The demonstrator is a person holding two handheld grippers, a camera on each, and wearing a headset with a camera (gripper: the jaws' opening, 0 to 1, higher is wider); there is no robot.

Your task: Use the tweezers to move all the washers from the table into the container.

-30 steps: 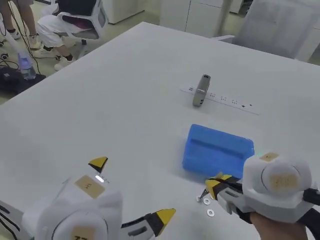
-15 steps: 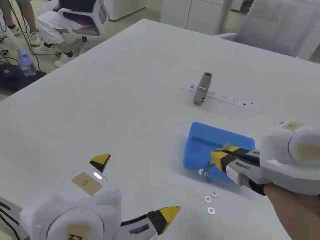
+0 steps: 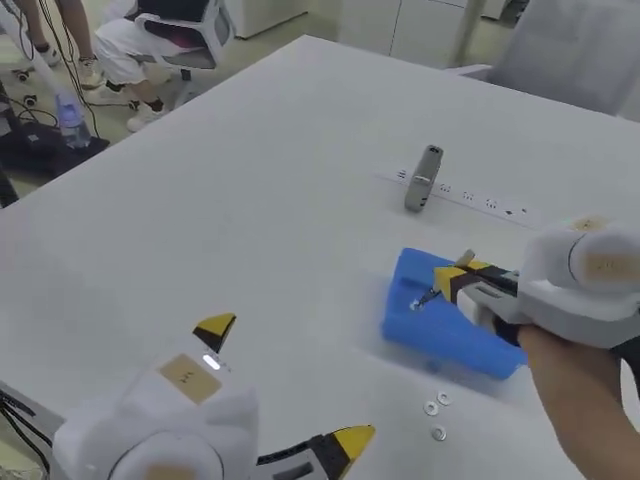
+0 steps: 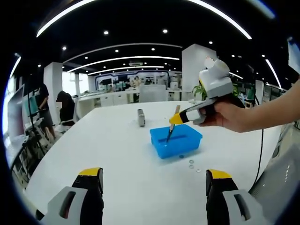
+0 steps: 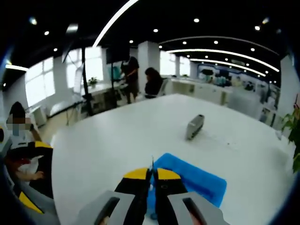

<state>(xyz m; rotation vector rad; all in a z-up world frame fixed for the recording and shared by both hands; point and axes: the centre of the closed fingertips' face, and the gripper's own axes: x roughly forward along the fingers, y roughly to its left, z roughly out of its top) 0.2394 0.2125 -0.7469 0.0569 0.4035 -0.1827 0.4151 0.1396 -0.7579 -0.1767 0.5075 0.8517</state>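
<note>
Washers (image 3: 431, 407): three lie loose on the tabletop (image 3: 250, 220), close together, just beside the container's near wall on the side toward the person's edge.

Tweezers (image 4: 169, 132): the tips point down into the container (image 3: 440, 345), at the end nearer the left gripper. There is a pale speck at the tips, too small to say whether it is a washer.

Right gripper (image 5: 151, 176): the jaws are closed onto the tweezers, gripping them partway along.

Left gripper (image 4: 153, 173): the jaws are wide apart and hold nothing. It hangs by the near edge, well apart from the container.

Grey block (image 3: 424, 178): it lies beyond the container toward the far edge, out of the way.

Risks (judgement):
1. If a washer is held, letting go too high could let it bounce off the floor and over the shallow-looking wall.
2. The tweezers are a thin tool in flat jaws and could pivot or slip. Easing the clamp enough to spread the tips may drop the tool itself.
3. The washers are flat on a smooth top, so the tips may skate and flick one toward the edge. One pick may also knock the neighbouring washers.
4. Nothing steadies the container. A tip catching its wall on the way out would drag it over the washers.
</note>
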